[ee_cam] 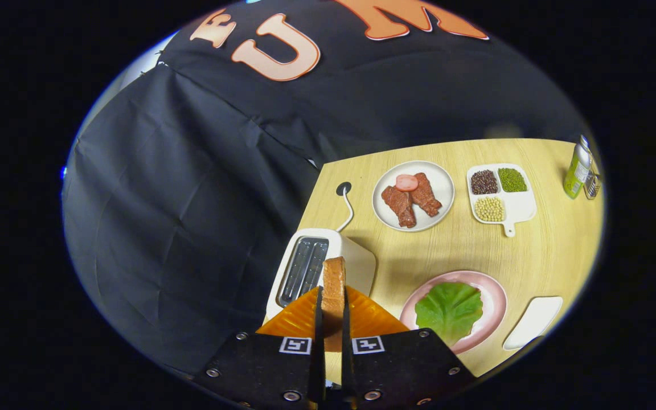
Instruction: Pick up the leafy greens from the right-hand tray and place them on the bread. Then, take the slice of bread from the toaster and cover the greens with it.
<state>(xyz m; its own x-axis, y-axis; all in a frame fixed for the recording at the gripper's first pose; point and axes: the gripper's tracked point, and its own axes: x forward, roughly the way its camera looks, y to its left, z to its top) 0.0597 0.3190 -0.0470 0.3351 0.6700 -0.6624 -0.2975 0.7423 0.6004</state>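
1 toaster, 1 bread slice, 2 plates.

Toast slice upright, edge-on, above the toaster — green leaf flat on pink plate.

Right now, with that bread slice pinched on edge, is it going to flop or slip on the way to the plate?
The bread slice stands straight above the jaws, so it is probably stiff, not floppy. Both fingers press its flat faces, so slipping looks unlikely. It may dent if squeezed harder. The leafy green on the pink plate looks soft underneath.
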